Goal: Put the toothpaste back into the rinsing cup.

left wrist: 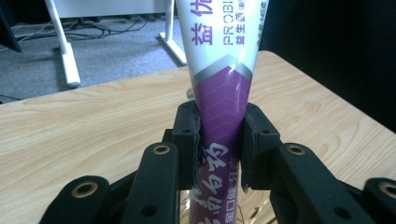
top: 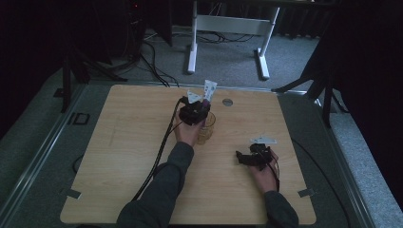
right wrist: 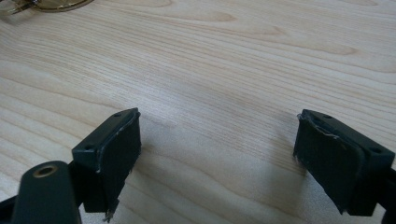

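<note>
A purple and white toothpaste tube [left wrist: 219, 70] stands upright between the pads [left wrist: 189, 135] of my left gripper [left wrist: 219, 140], which is shut on its purple lower part. In the high view the left gripper [top: 203, 105] holds the tube [top: 209, 88] over a clear amber glass cup [top: 206, 129] at the middle of the wooden table [top: 123, 142]; the tube's lower end points into the cup, its tip hidden. My right gripper [top: 240, 158] rests low at the right front, open, jaws pointing left. Between its jaws [right wrist: 217, 158] lies only bare wood.
A round metal grommet [top: 227, 101] sits in the tabletop behind the cup. The cup's rim [right wrist: 46, 4] shows far ahead of the right gripper. A black cable [top: 159, 156] trails along the left forearm. A white desk frame [top: 228, 28] stands beyond the table.
</note>
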A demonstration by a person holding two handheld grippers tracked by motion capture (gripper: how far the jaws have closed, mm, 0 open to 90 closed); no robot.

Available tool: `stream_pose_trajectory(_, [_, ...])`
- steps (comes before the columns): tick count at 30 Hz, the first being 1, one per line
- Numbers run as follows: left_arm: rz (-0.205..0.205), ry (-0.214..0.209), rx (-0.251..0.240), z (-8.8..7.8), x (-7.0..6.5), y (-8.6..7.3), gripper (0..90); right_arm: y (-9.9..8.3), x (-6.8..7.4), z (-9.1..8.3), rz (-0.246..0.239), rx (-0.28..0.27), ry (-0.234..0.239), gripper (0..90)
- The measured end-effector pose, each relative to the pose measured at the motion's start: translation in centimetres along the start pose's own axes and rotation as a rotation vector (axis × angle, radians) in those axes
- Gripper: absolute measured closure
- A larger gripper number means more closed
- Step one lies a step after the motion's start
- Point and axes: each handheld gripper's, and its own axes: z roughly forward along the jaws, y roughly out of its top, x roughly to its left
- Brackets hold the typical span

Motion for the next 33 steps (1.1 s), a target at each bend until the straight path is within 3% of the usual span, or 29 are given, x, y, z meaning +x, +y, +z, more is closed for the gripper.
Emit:
stream_pose_trajectory(17, [-0.002,0.005,0.062,0.6,0.1,-2.1,69.4,0.0,0.0,0.0,0.001,0.0,0.0,14.7])
stream_pose_trajectory(21, [-0.031,-0.023,0.038,0.2,0.3,-2.8,66.6,0.0,0.0,0.0,-0.001,0.0,0.0,14.7])
stream_pose_trajectory(30, [-0.033,-0.051,-0.007,-1.1,0.4,-3.4,47.4,0.0,0.0,0.0,-0.001,0.0,0.0,14.7])
stream_pose_trajectory(33, [-0.045,-0.054,-0.032,-1.7,0.6,-3.5,46.1,0.0,0.0,0.0,-0.001,0.0,0.0,14.7])
